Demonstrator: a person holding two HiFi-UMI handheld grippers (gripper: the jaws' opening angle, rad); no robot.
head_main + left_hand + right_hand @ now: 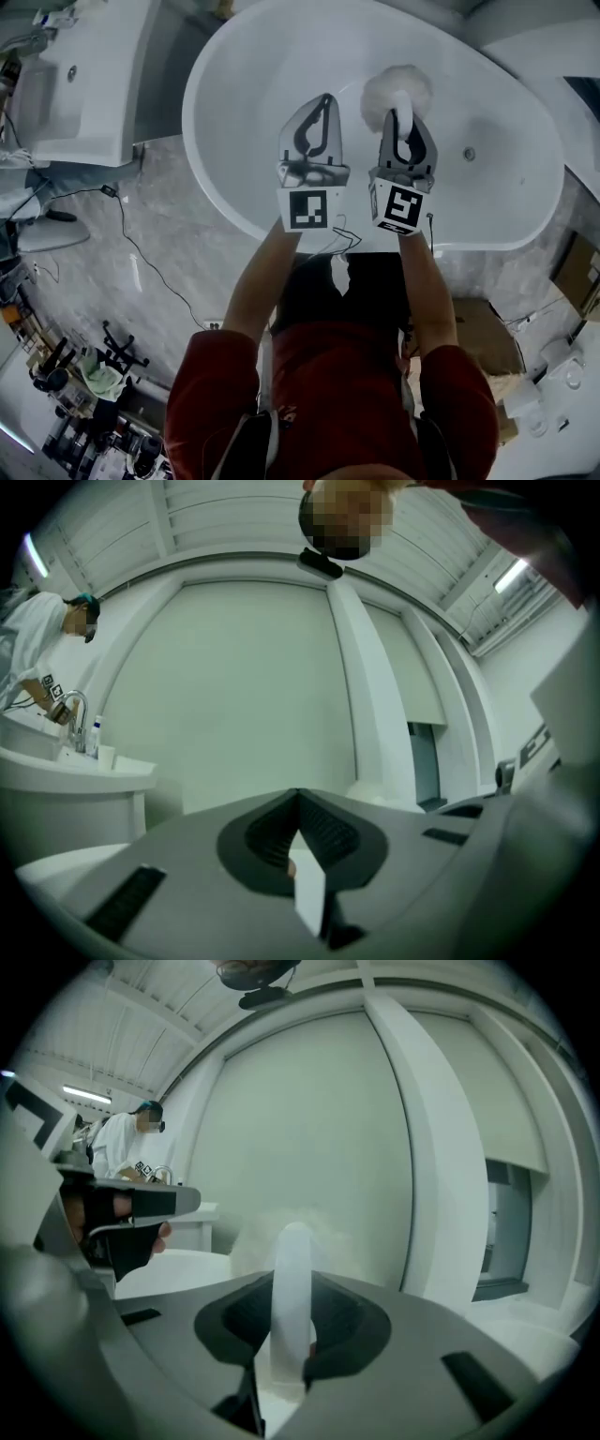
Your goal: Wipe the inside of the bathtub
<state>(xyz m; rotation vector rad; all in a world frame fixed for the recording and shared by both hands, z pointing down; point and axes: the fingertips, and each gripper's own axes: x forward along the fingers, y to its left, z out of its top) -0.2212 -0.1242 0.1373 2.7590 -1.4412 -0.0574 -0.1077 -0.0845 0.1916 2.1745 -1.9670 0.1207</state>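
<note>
**Duster clamped in the R gripper, over the tub**

The right gripper (405, 120) (292, 1290) has its jaws closed on the white handle (292, 1260) of a fluffy white duster (386, 86). The fluffy head sticks out just past the jaw tips, w/ the handle upright between them. From above, the head sits over the inside of the white bathtub (506, 103), toward the far wall and left of the round drain fitting (469, 154). Can't tell whether the fluff touches the tub surface.

The left gripper (325, 101) (298, 801) is just beside the right one, also over the tub, jaws pressed together at the tips. Both arms, in red sleeves (211, 375), reach across the near rim. A black cable (141, 253) trails on the grey floor left of the tub.
</note>
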